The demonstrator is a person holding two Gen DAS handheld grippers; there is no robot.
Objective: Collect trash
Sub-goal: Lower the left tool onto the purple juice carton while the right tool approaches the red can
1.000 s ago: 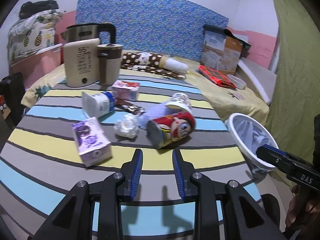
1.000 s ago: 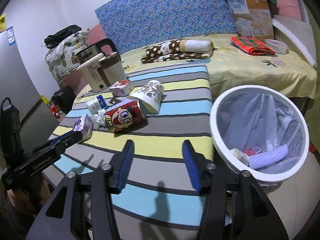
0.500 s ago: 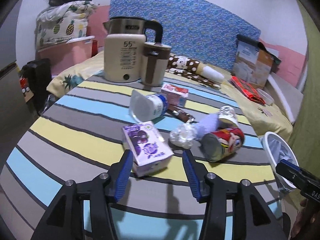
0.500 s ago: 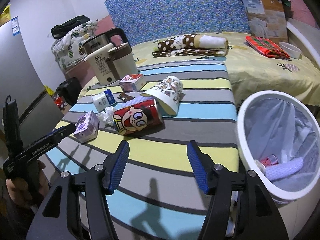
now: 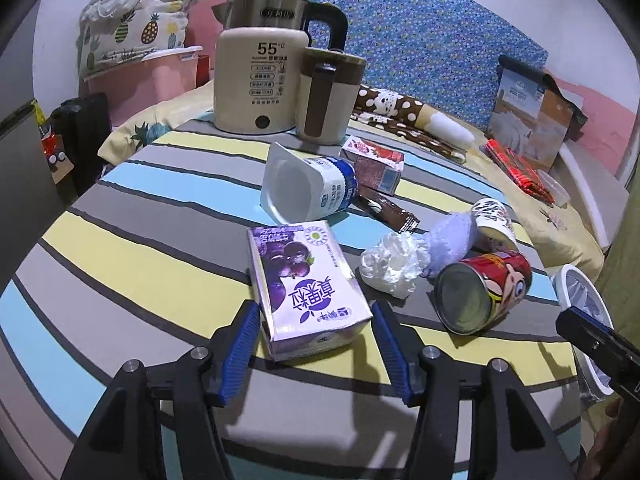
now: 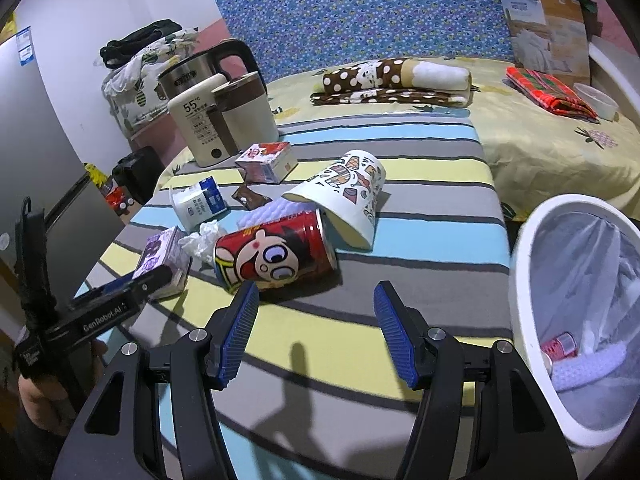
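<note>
A purple juice carton (image 5: 304,280) lies on the striped table (image 5: 120,260), its near end between the blue fingers of my left gripper (image 5: 316,320). The jaws are opening and the pads stand clear of the carton. Right of it lie a crumpled tissue (image 5: 394,264), a red cartoon can (image 5: 488,288) on its side and a tipped paper cup (image 5: 494,224). My right gripper (image 6: 316,300) is open and empty, just short of the red can (image 6: 276,252). The white bin (image 6: 560,216) stands at the table's right edge with some trash inside.
A yoghurt pot (image 5: 308,188), a pink carton (image 5: 376,164) and a brown wrapper (image 5: 388,208) lie further back. A cream kettle (image 5: 260,64) and a brown-lidded mug (image 5: 328,96) stand at the far edge. A bed with a spotted cloth (image 6: 392,80) lies behind.
My left gripper has moved left and forward up to the purple carton and its jaws have widened around the carton's near end. My right gripper has drawn closer to the red can.
</note>
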